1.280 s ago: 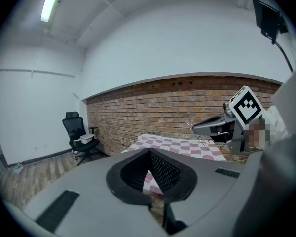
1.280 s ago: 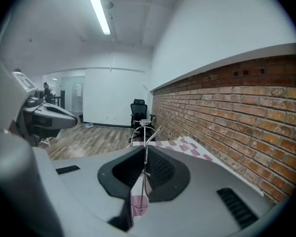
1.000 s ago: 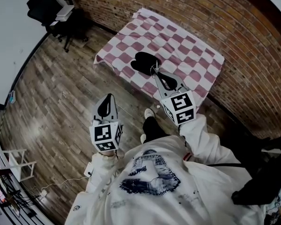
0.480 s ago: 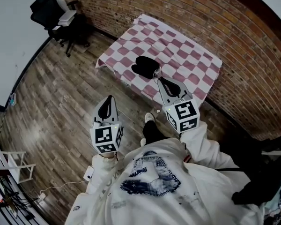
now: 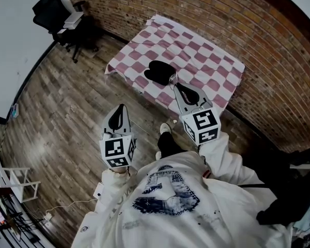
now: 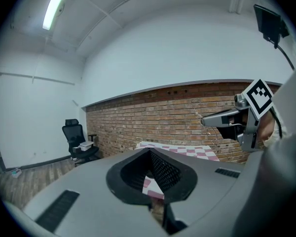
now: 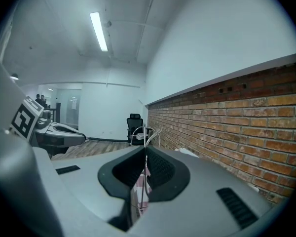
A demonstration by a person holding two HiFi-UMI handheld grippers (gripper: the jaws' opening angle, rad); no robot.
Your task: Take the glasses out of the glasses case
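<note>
My right gripper (image 5: 175, 87) is clamped on the thin wire-framed glasses (image 7: 145, 138) — frame edge-on, long axis upright between the pads, projecting past the tips, at the near edge of the open black glasses case (image 5: 157, 71) on the pink-checked tablecloth (image 5: 206, 61). Left gripper (image 5: 118, 109) — jaws together, holding nothing, well apart from the case.
</note>
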